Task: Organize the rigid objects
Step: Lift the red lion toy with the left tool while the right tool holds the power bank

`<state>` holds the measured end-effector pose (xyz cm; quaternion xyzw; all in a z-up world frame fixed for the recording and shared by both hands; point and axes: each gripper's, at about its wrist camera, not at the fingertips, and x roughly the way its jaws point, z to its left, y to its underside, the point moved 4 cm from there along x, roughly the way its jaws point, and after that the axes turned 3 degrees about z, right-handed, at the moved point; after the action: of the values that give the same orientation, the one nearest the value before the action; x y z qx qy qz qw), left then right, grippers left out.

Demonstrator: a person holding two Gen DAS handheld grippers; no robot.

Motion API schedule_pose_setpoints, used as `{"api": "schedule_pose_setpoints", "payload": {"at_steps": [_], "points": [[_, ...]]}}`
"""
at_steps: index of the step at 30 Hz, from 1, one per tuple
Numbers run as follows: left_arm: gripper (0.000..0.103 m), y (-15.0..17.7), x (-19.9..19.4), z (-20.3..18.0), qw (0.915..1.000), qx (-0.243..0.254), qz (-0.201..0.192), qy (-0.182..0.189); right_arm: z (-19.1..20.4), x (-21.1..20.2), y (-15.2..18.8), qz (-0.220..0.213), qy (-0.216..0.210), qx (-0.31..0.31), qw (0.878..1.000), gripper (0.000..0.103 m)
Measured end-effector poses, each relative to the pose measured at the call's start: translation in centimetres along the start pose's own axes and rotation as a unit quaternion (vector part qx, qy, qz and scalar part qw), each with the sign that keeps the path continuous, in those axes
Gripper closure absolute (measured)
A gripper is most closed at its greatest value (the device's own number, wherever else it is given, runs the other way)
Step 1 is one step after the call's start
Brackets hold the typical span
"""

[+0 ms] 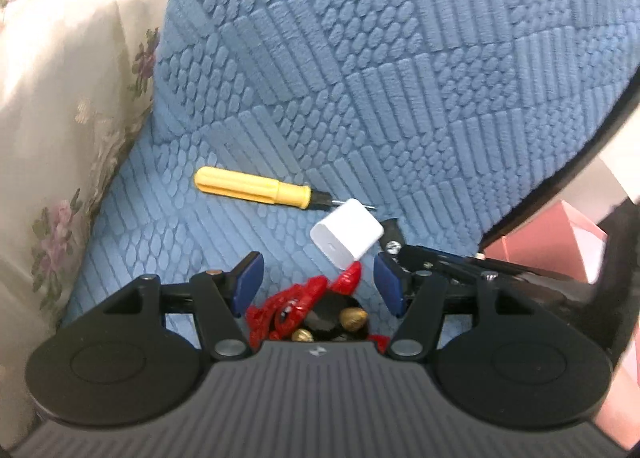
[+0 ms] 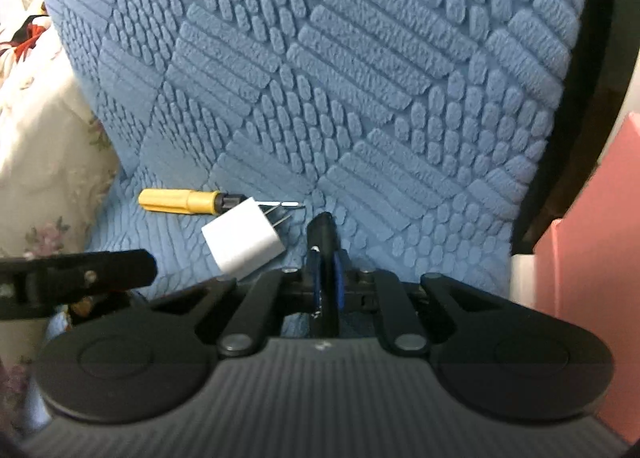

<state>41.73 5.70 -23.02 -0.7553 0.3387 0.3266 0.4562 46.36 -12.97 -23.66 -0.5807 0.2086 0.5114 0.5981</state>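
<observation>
Blue textured fabric seat cushion (image 1: 168,234), quilted in ribbed and pebbled patches. Lying on it: yellow plastic-handled screwdriver (image 1: 252,187), white cube-shaped plug adapter (image 1: 346,238) just beside its tip, and red lobster-shaped ornament (image 1: 296,306) with brass bells nearer.

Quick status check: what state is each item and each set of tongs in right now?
Left tongs: open, empty, over the red toy.
Right tongs: shut on a thin black object.
Red toy: lying on the blue cover, not gripped.
White charger: lying tilted, prongs out.
Yellow screwdriver: lying flat, untouched.
</observation>
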Motion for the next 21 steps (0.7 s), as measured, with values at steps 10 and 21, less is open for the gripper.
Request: {"api": "schedule_pose_setpoints", "payload": {"at_steps": [10,21], "points": [[0.027,1.3,-1.8,-0.3,0.9995,0.02,0.012,0.023,0.1,0.4,0.0,0.019,-0.027,0.004,0.999,0.067],[0.025,2.0,-0.5,-0.1,0.9981,0.052,0.031,-0.012,1.9,0.5,0.4,0.024,0.032,-0.076,0.996,0.076]]}}
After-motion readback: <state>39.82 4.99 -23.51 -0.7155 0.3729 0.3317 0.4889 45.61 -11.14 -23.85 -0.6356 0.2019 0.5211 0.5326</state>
